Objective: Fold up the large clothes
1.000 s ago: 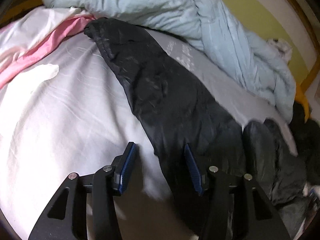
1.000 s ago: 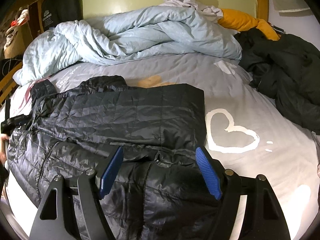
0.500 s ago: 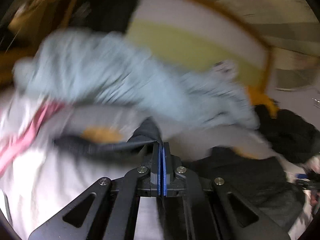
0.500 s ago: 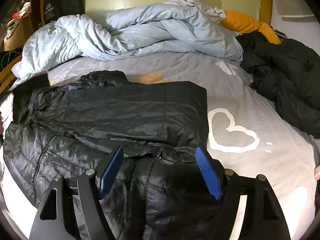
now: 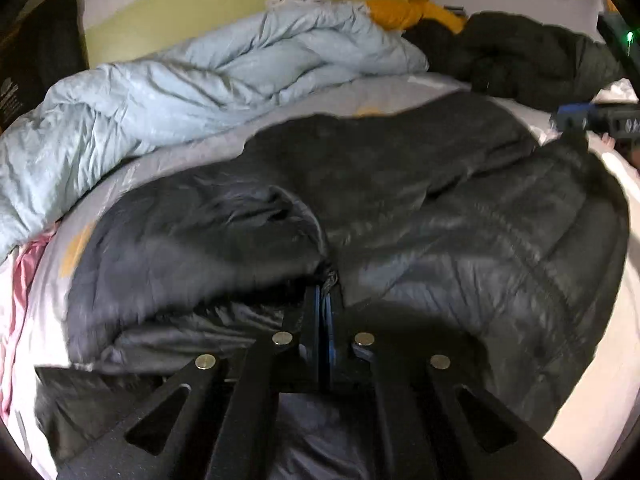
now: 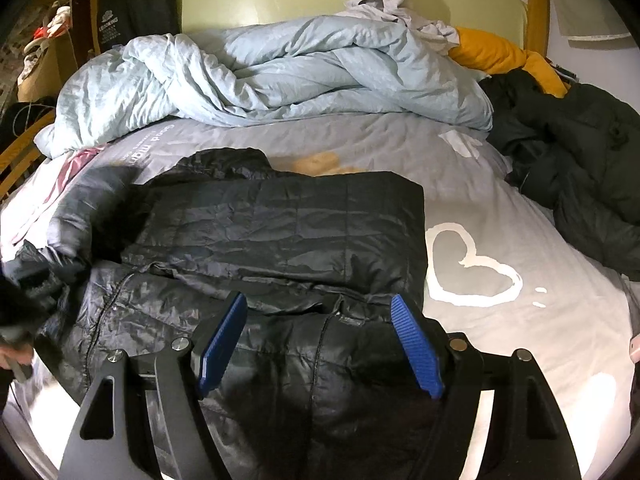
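A black quilted puffer jacket (image 6: 280, 232) lies on the grey bed sheet (image 6: 460, 184), its right half folded over the body. My left gripper (image 5: 323, 300) is shut on the jacket's left sleeve (image 5: 192, 240) and holds it over the jacket (image 5: 460, 240); that sleeve shows blurred at the left of the right wrist view (image 6: 84, 208). My right gripper (image 6: 320, 340) is open and empty, hovering over the jacket's near hem. It shows at the right edge of the left wrist view (image 5: 576, 118).
A crumpled light-blue duvet (image 6: 280, 72) lies along the headboard. A dark green coat (image 6: 580, 160) is piled at the right, with a yellow garment (image 6: 504, 56) behind it. A pink-and-white cloth (image 5: 20, 280) lies at the left. A white heart print (image 6: 472, 264) marks the sheet.
My left gripper closed on the jacket's left sleeve and swung it up and across toward the jacket's body. My right gripper stayed open over the hem.
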{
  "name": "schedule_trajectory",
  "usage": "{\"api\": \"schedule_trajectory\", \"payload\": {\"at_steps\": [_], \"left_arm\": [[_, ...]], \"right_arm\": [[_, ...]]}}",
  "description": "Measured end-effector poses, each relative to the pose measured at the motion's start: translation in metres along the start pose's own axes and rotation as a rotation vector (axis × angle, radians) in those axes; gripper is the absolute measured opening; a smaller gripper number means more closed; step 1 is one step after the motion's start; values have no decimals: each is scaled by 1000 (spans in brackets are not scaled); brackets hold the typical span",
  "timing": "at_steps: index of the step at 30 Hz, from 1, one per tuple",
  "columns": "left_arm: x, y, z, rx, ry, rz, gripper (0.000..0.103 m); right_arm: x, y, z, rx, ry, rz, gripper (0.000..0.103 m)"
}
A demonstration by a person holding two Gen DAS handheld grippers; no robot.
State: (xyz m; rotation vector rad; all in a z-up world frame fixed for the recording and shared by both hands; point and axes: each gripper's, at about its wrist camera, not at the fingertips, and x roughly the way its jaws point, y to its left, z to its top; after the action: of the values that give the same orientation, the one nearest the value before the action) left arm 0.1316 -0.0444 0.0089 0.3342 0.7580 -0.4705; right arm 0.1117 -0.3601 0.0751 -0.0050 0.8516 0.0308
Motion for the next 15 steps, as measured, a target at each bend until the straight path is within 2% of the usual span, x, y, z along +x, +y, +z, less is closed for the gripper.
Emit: {"api": "schedule_trajectory", "payload": {"at_steps": [1, 3, 5, 7, 9, 11, 13, 15], "left_arm": [[-4, 0, -1, -8, -7, 6, 4], [-17, 3, 1, -43, -24, 7, 17], [-38, 8, 2, -94, -73, -16, 39], [-60, 13, 5, -107, -139, -14, 51], [-78, 22, 10, -129, -204, 30, 61], [-92, 44, 16, -216, -250, 118, 82], [-100, 70, 17, -314, -282, 146, 83], [-98, 100, 13, -409, -263, 148, 83]], "right_arm": [[0, 0, 0, -1, -1, 5, 77], [1, -1, 0, -5, 0, 16, 77], [4, -1, 1, -15, 7, 14, 77], [7, -1, 0, -16, 18, 14, 77], [7, -1, -1, -11, 25, 26, 77], [6, -1, 0, -5, 23, 33, 77], [3, -1, -1, -8, 13, 31, 77], [1, 0, -1, -10, 7, 26, 77]]}}
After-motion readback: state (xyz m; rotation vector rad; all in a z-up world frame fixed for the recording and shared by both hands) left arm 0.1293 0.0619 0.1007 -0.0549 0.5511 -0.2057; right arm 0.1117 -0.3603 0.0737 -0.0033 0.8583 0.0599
